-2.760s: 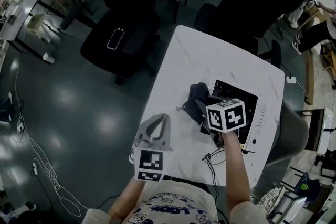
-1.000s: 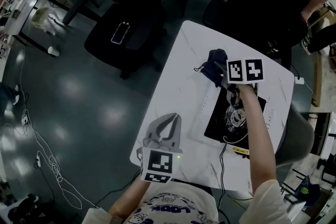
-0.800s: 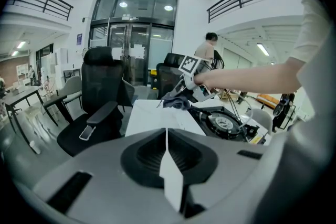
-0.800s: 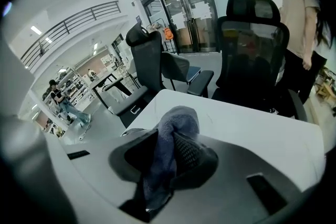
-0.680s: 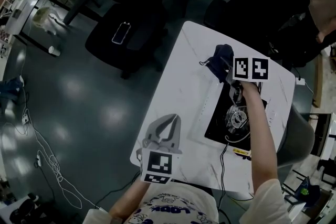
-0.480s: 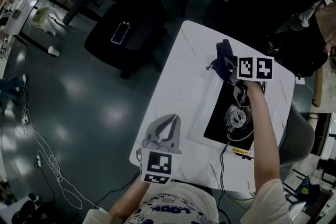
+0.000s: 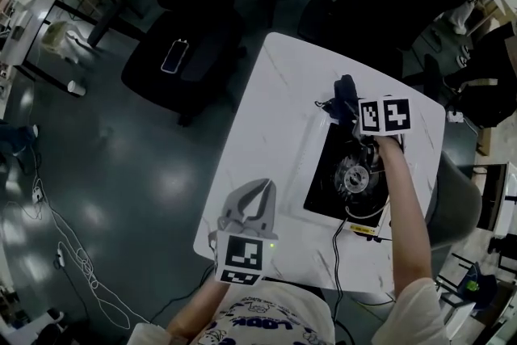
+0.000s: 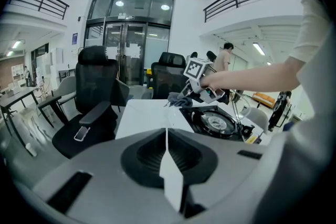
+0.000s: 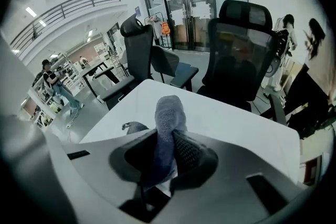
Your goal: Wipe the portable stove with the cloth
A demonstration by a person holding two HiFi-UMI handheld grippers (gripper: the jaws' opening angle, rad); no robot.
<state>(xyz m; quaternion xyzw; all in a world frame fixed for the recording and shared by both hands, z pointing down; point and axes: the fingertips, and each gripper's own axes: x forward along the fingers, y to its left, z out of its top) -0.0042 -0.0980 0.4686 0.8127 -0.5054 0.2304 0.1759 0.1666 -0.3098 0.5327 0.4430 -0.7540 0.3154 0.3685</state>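
The black portable stove (image 7: 327, 194) sits on the right half of the white table (image 7: 271, 117), its round burner (image 7: 353, 176) uncovered. A dark blue-grey cloth (image 7: 345, 98) hangs at the stove's far left corner, with my right gripper (image 7: 355, 114) shut on it. In the right gripper view the cloth (image 9: 169, 113) sticks up between the jaws over the table (image 9: 231, 118). My left gripper (image 7: 265, 185) rests shut and empty near the table's front left edge. The left gripper view shows its jaws (image 8: 167, 136) meeting, with the stove (image 8: 215, 122) and cloth (image 8: 178, 101) beyond.
Black office chairs (image 7: 194, 36) stand beyond the table's far side, one with a phone (image 7: 174, 56) on its seat. A cable (image 7: 335, 242) runs from the stove's near edge. People (image 9: 310, 39) stand in the background. Cables (image 7: 60, 238) lie on the floor at left.
My right gripper has carried the cloth from the stove's near left side across to its far corner, uncovering the burner. The left gripper has stayed put.
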